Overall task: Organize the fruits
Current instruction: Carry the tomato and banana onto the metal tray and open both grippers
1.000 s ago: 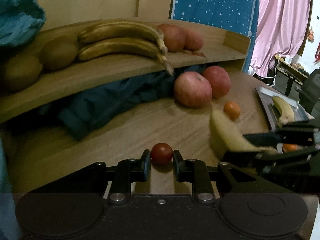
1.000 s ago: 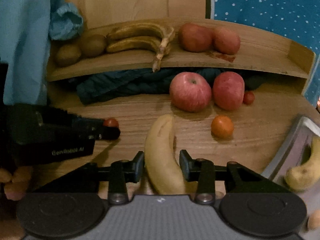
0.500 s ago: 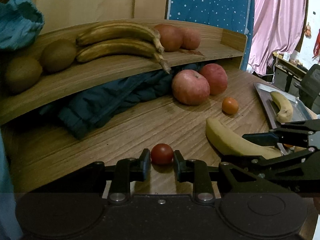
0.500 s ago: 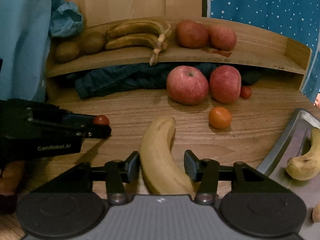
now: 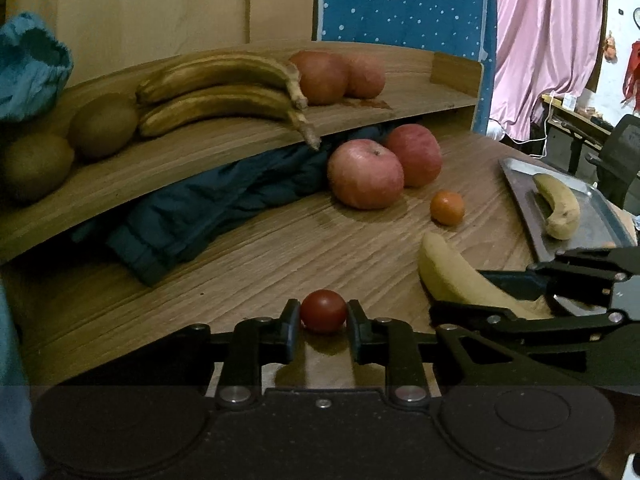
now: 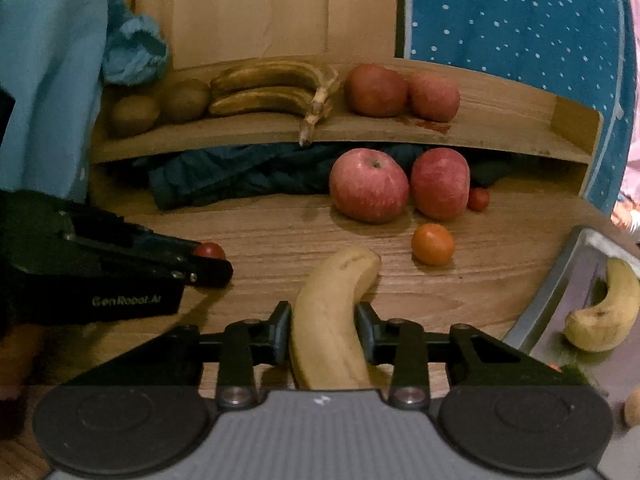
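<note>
Wood-grain desk (image 5: 256,264) at the grasp step: left gripper (image 5: 323,314) fingers clamped a small red cherry tomato (image 5: 323,311), right gripper (image 6: 322,322) fingers, just closing, gripped a yellow banana (image 6: 332,312); both fruits awaited lifting.

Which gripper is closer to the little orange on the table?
Right. The right gripper, closed on the yellow banana, sits just short of the orange. The left gripper, pinching the cherry tomato, is farther off to the left.

A lived-in home room: a wooden desk (image 5: 280,256) with a raised shelf (image 5: 240,140) of fruit, a pink curtain (image 5: 548,40) at upper right, a starry blue cloth (image 5: 400,4) behind, and an office chair (image 5: 620,152) at the right edge.
</note>
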The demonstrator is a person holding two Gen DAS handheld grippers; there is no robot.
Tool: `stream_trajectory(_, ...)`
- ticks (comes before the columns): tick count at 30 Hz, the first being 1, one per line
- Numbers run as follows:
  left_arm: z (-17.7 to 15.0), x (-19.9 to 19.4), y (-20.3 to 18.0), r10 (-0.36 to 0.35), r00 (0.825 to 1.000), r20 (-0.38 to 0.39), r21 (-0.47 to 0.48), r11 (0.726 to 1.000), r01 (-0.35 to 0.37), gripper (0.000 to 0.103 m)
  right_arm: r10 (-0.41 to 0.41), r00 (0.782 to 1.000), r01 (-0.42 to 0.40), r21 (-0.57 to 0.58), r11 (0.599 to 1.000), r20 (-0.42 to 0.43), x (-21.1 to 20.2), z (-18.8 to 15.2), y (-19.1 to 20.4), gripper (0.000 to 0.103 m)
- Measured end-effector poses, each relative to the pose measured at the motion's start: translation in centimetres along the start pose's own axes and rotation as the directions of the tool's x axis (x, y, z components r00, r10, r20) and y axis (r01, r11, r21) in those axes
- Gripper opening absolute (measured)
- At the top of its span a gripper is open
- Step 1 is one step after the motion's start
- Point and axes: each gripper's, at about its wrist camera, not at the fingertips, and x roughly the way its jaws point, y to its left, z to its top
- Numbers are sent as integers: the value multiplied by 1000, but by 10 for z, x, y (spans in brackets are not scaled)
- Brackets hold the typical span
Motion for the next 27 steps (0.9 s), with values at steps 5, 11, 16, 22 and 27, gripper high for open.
stream_trajectory(5,4,-8,-9,-8,1000,19,13,1000,7,26,48,998,-53,133,990,37,-10,-4,-16,39)
stream_trajectory(11,13,-16,-26,-26,998,50,38,999,25,26,75,988,-109,257,960,136,-33,-9,-35,39)
stream_trajectory(16,22,-20,-40,-42,996,79,57,998,37,26,55,975,-122,314,942,215,-57,-9,-49,39)
stream_trajectory(22,36,-19,-62,-77,991,109,84,994,68,26,-16,963,-82,344,935,270,-83,-6,-70,39)
stream_trajectory(27,46,-18,-80,-122,983,138,103,989,109,26,-92,944,-29,357,934,317,-105,-2,-92,39)
